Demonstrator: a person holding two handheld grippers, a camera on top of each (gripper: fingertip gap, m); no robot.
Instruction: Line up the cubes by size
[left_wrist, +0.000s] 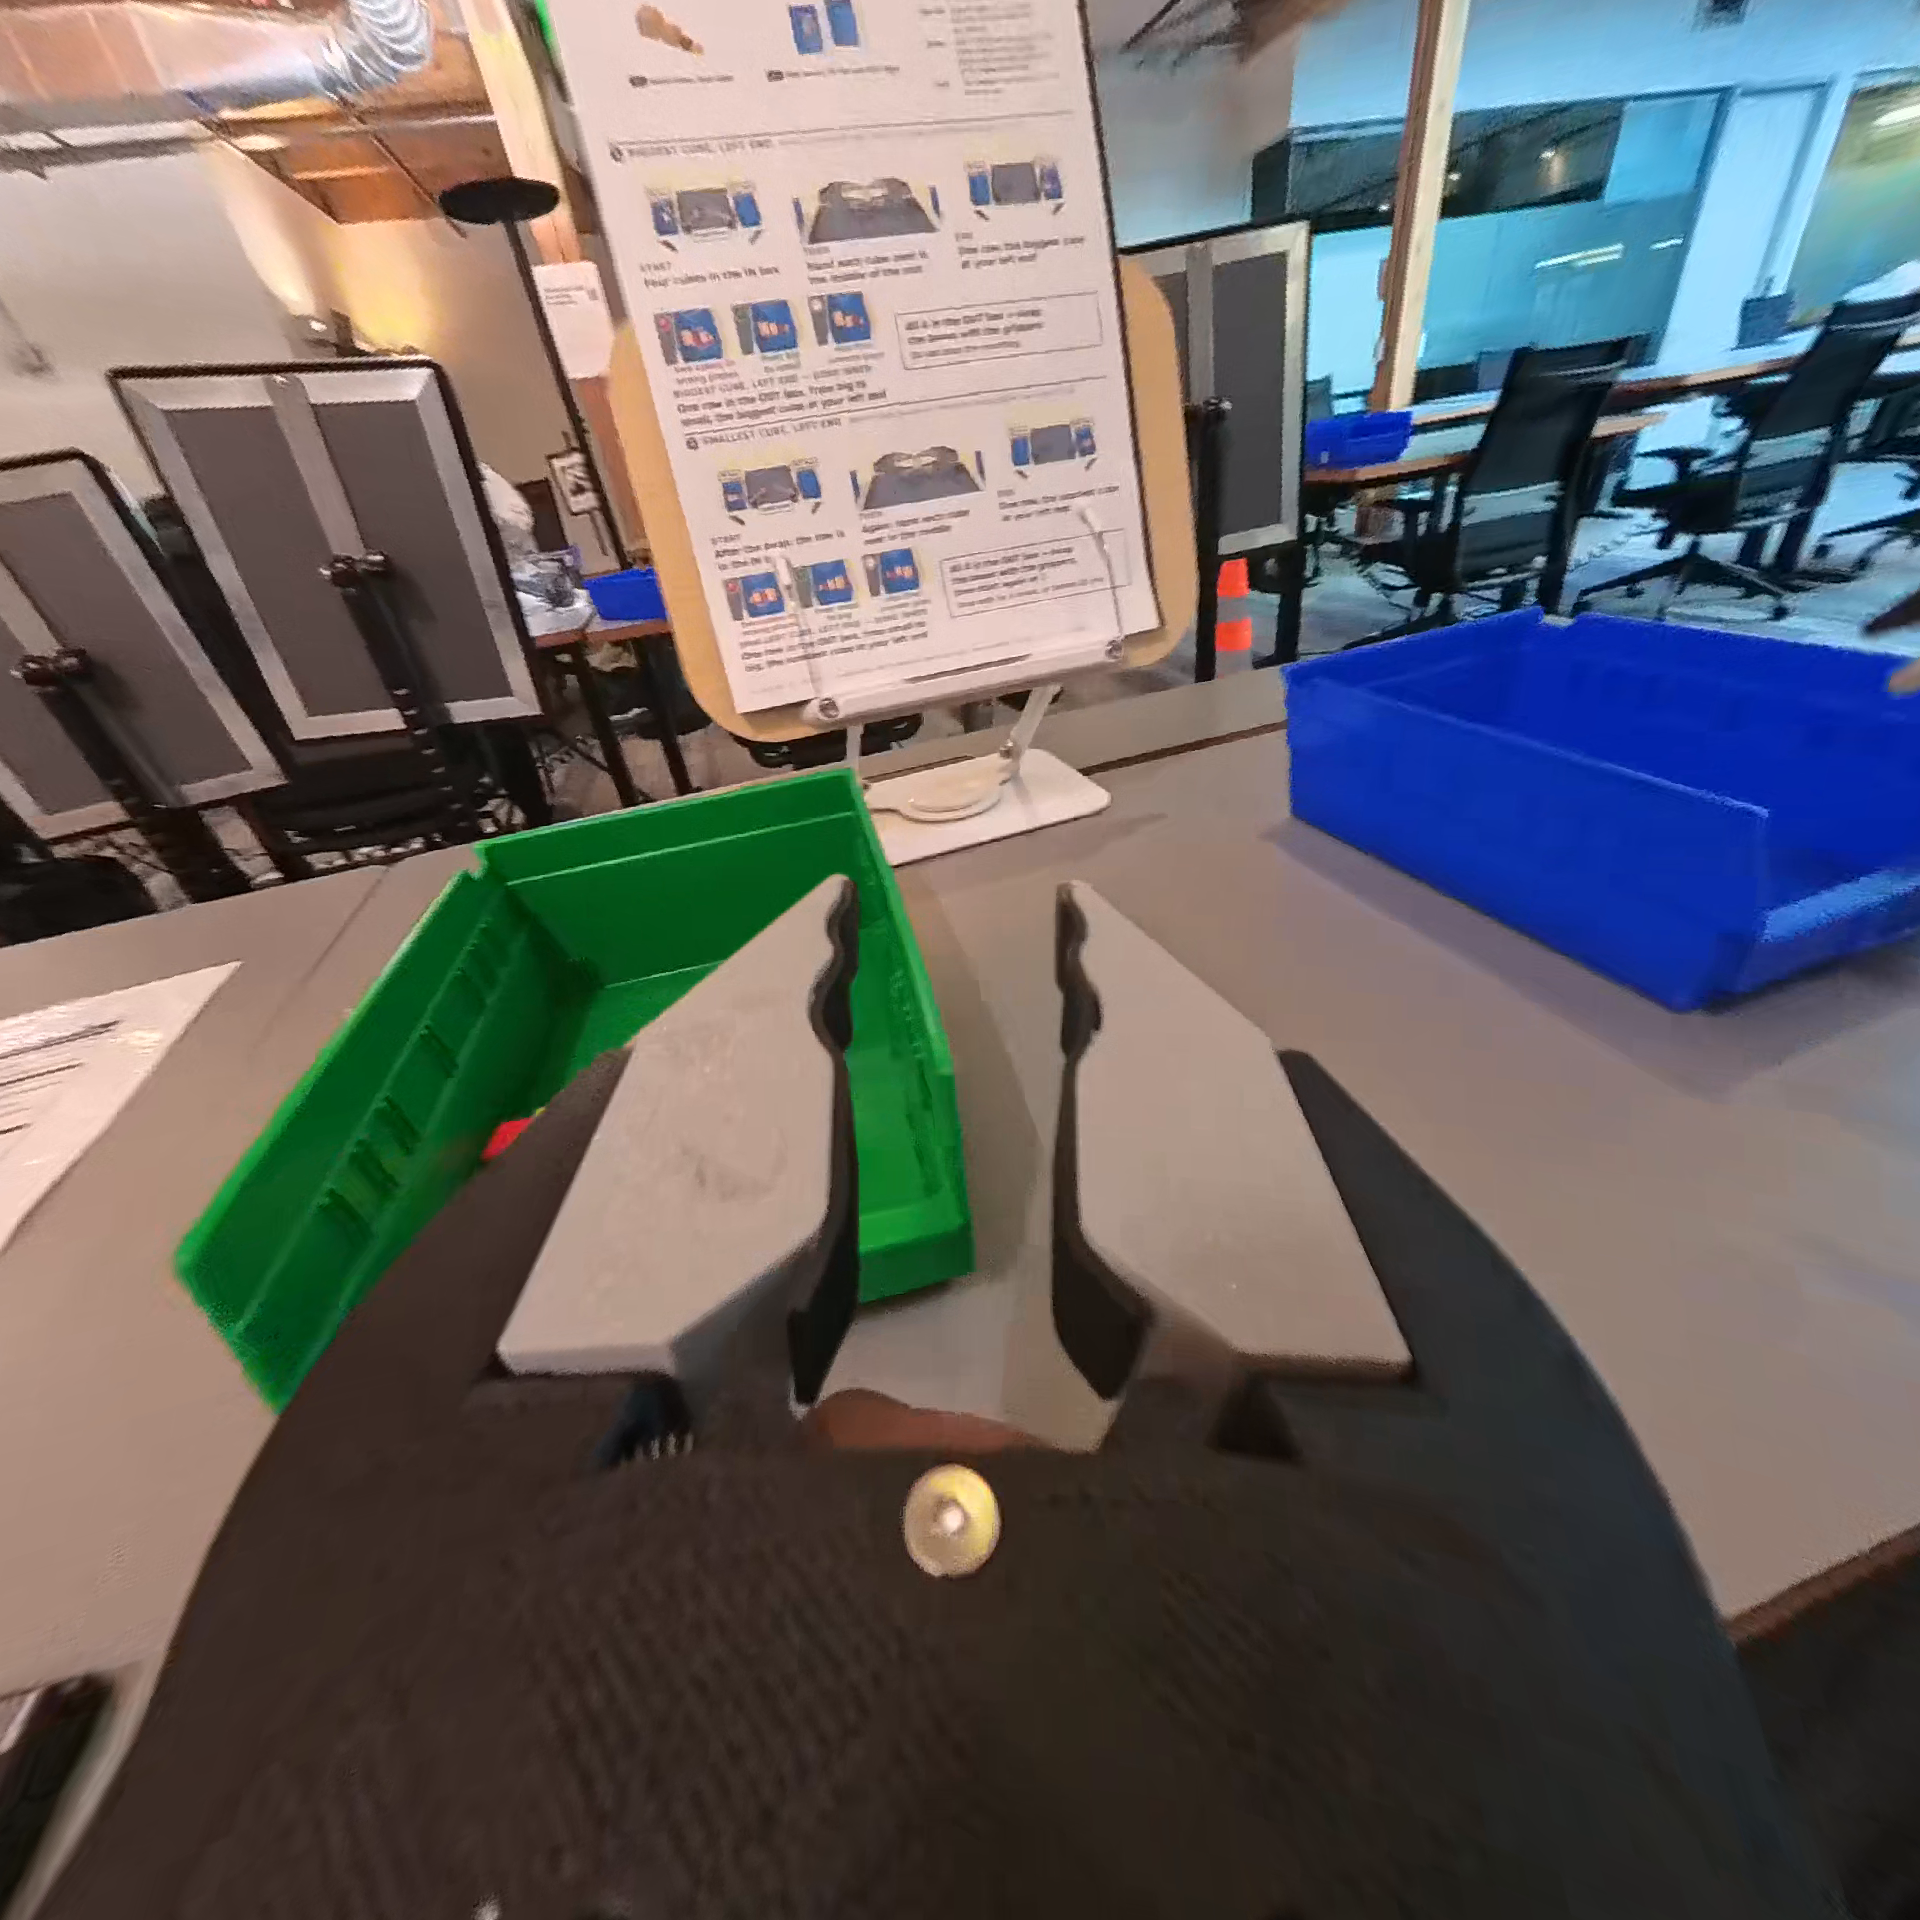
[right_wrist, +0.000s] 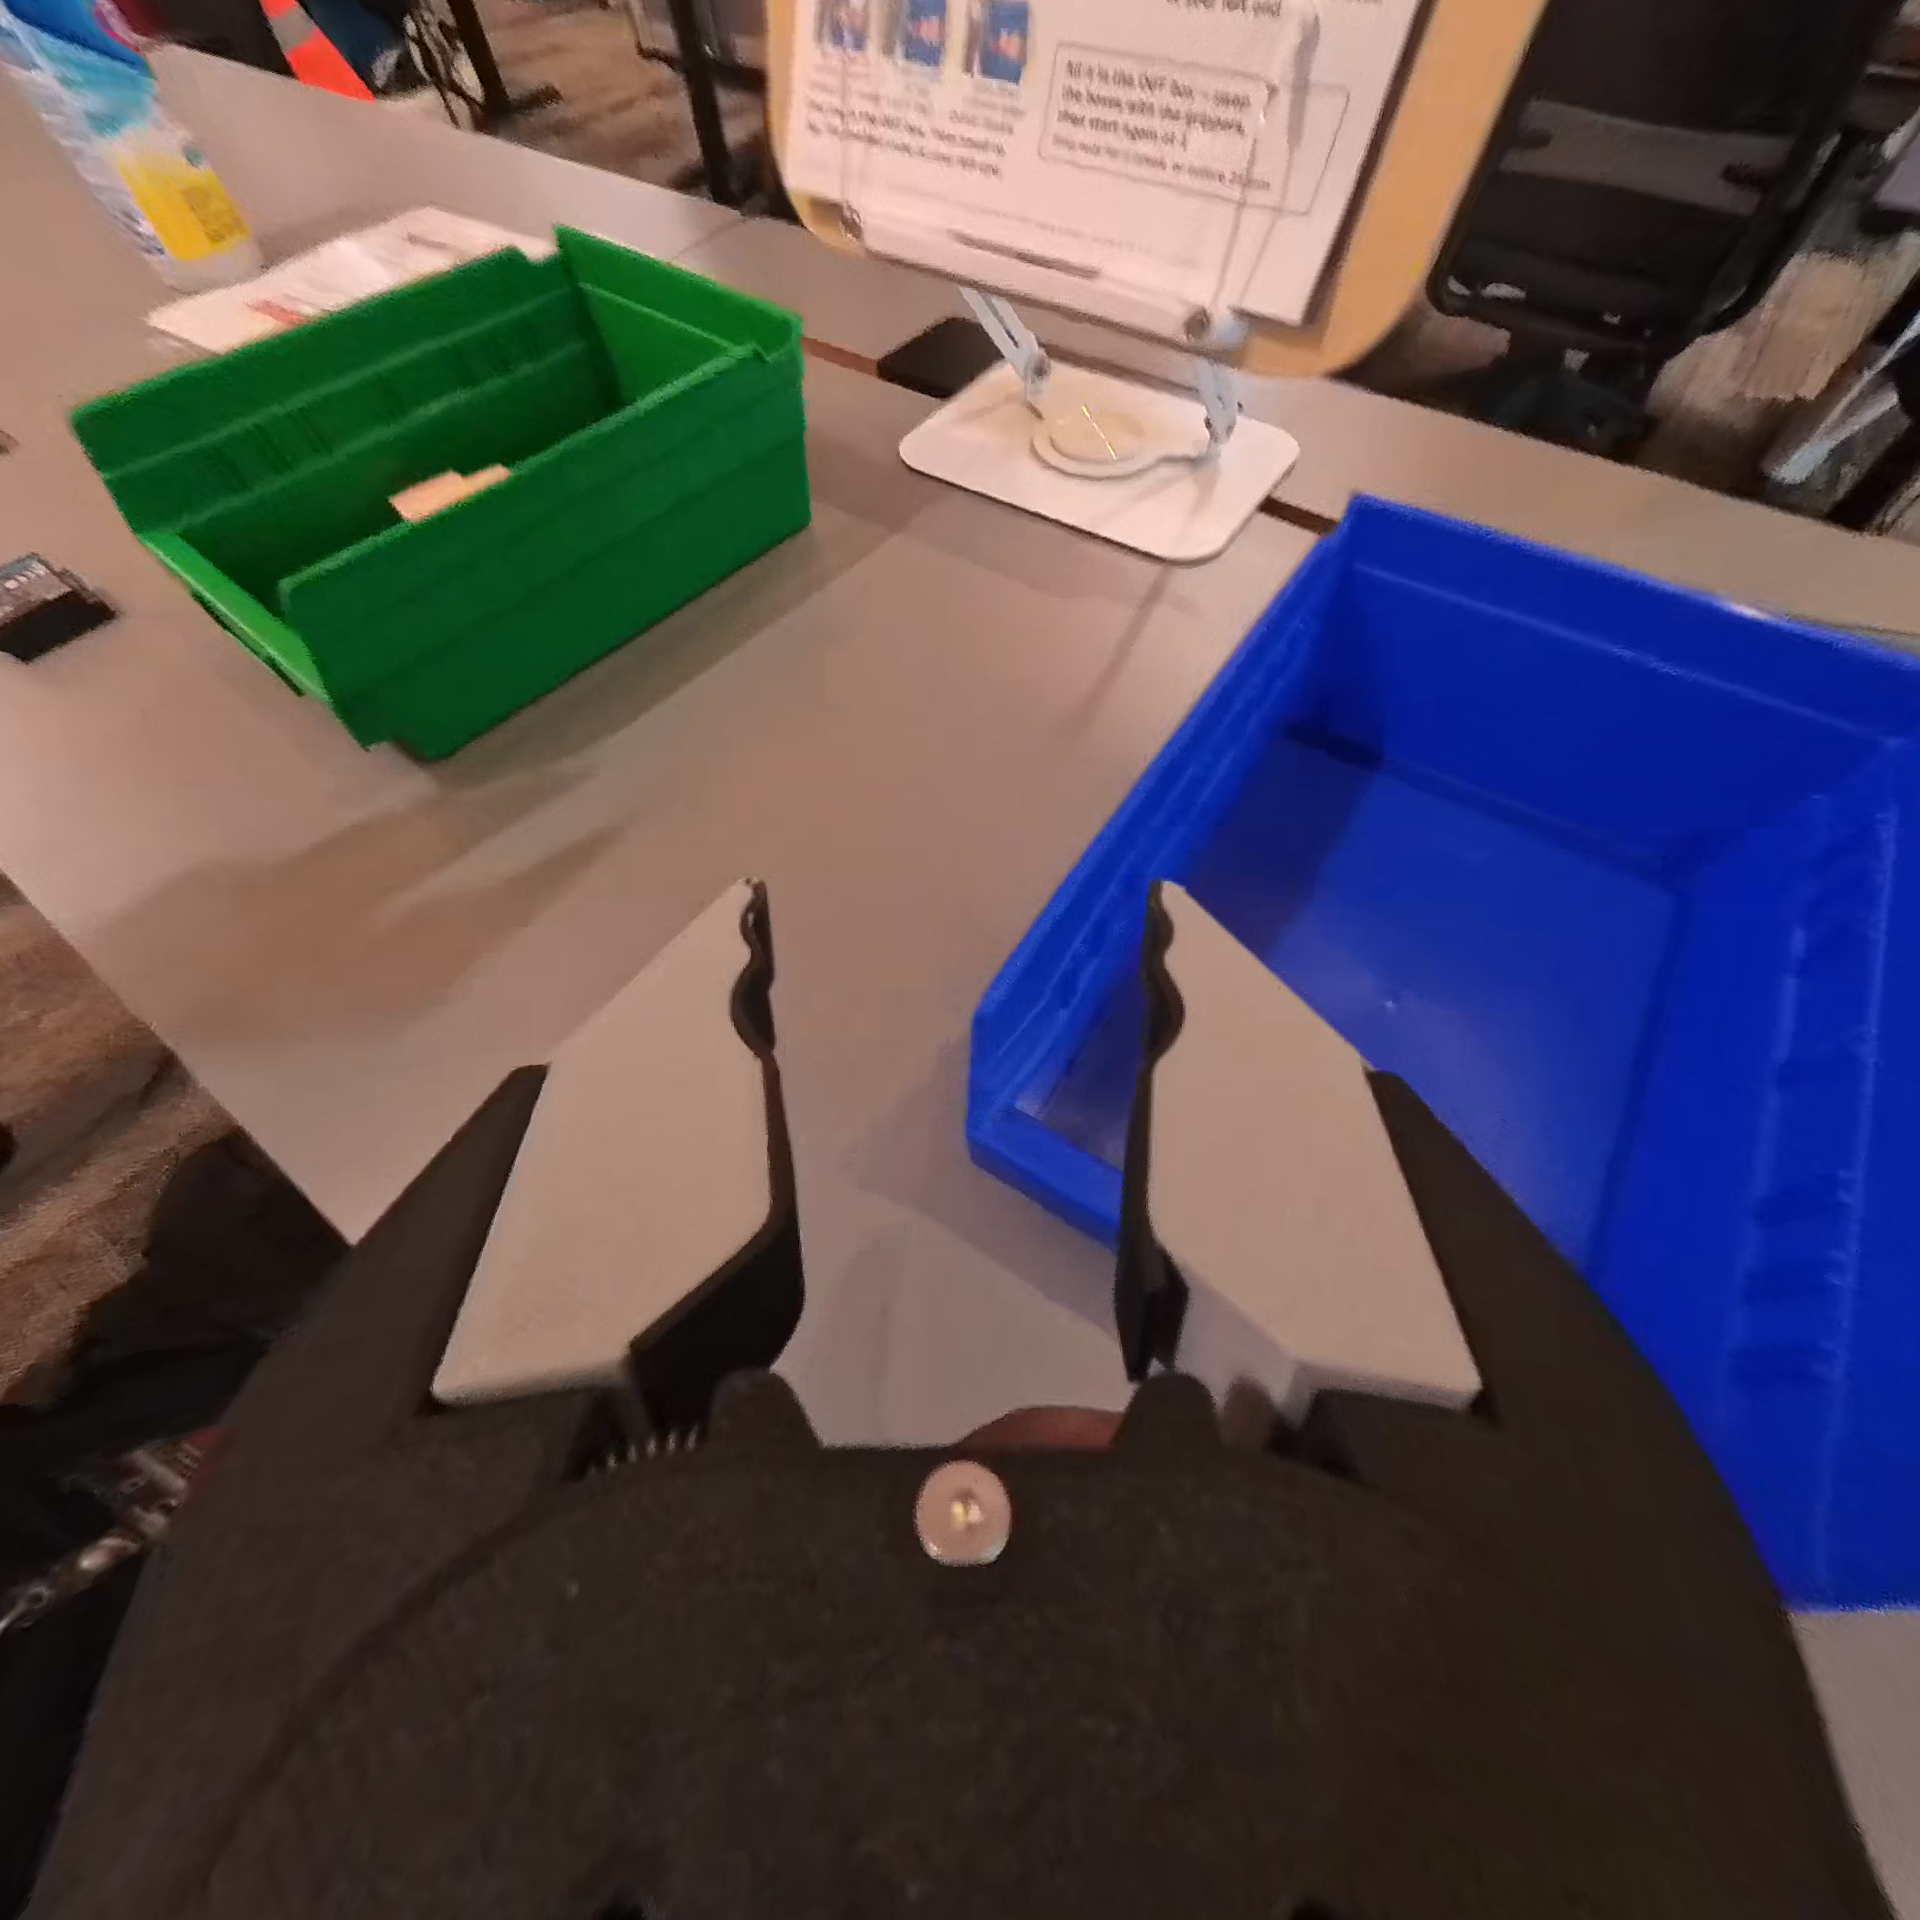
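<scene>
A green bin (left_wrist: 436, 1060) stands on the grey table at the left; it also shows in the right wrist view (right_wrist: 540, 592). Inside it I see part of a red cube (left_wrist: 506, 1138) behind my left finger, and a pale wooden cube (right_wrist: 449, 490) in the right wrist view. A blue bin (left_wrist: 1538, 873) stands at the right and shows no cubes inside (right_wrist: 1455, 914). My left gripper (left_wrist: 958, 914) is open and empty above the green bin's right wall. My right gripper (right_wrist: 956, 904) is open and empty over the table at the blue bin's left wall.
An instruction sheet on a white stand (left_wrist: 987, 800) stands at the table's far edge, between the bins (right_wrist: 1101, 457). Papers (left_wrist: 73, 1070) lie at the left. A bottle (right_wrist: 135, 156) and a small dark device (right_wrist: 47, 613) sit at the left. Chairs and partitions stand beyond the table.
</scene>
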